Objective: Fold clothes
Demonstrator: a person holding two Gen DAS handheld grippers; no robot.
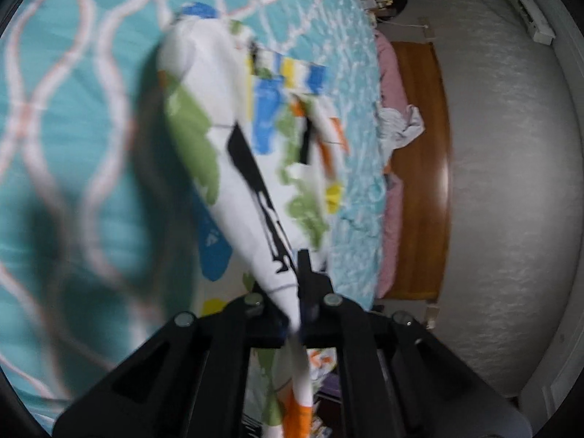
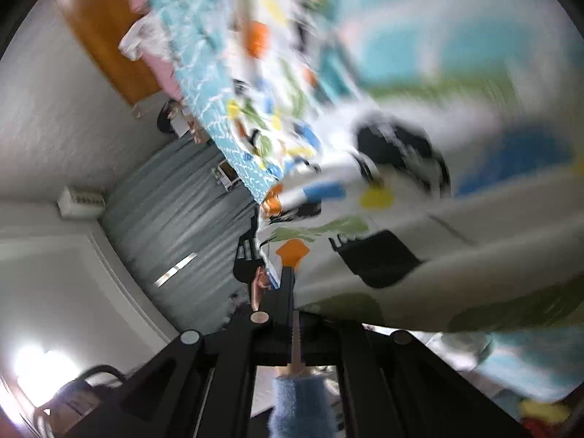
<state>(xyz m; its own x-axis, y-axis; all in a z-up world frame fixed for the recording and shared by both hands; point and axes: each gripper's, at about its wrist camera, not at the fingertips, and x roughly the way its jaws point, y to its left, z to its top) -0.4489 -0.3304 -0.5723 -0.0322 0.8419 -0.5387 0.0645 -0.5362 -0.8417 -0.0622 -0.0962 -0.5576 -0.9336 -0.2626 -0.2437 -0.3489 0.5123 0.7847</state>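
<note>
Bedroom: quilted bedspread, headboard (wooden).

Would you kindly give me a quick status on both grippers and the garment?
Left gripper shut on printed garment. Right gripper shut on its edge. Garment lifted over teal bedspread. Nothing obstructing.

Left gripper tilted sideways, fingers closed tight on the printed garment — right gripper likewise rolled over, apparently clamped too.

Both wrist views look along their fingers, rolled sideways, close over the teal bedspread (shared, with the wooden headboard).
</note>
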